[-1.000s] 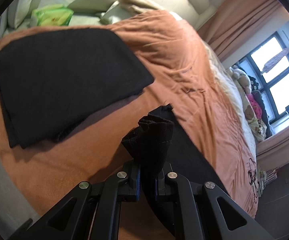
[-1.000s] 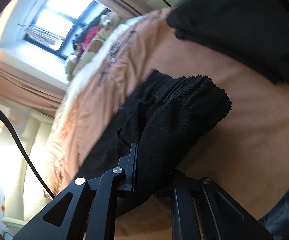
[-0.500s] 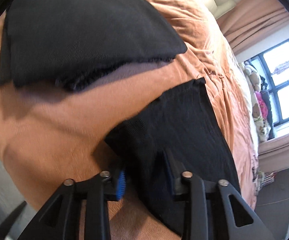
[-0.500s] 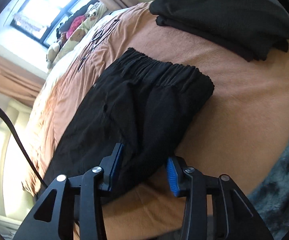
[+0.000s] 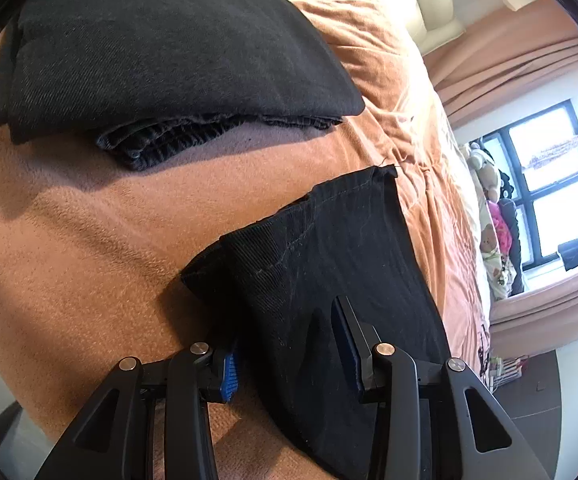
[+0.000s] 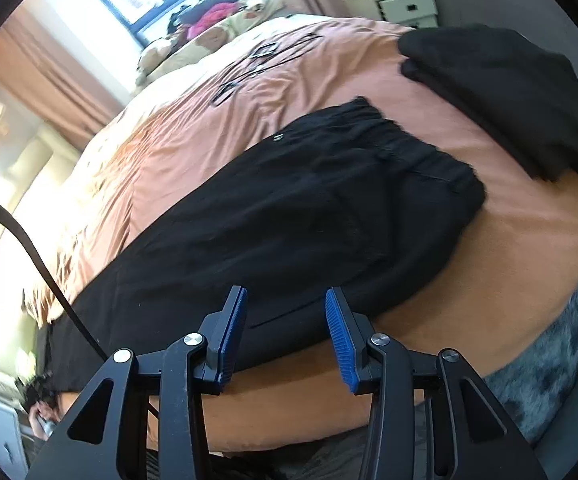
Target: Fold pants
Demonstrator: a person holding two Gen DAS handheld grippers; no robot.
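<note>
1. Left wrist view: the left tool had its blue-padded jaws spread apart, holding nothing. They straddled the hem end of the black fabric pants, which lay flat on the orange-brown velvety bedspread. A folded stack of dark denim garments sat further up the bed, well apart from the pants.

2. Right wrist view: the right tool also stood open and empty, hovering just over the pants near the gathered elastic waistband. A second dark folded pile rested near the waistband, without touching it. The frame was slightly blurred.

3. Risk, as a judgement: the soft bedspread could bunch into either tool with the cloth at the next grasp. Gripping only the top layer could pull the layers askew and spoil the fold.
</note>
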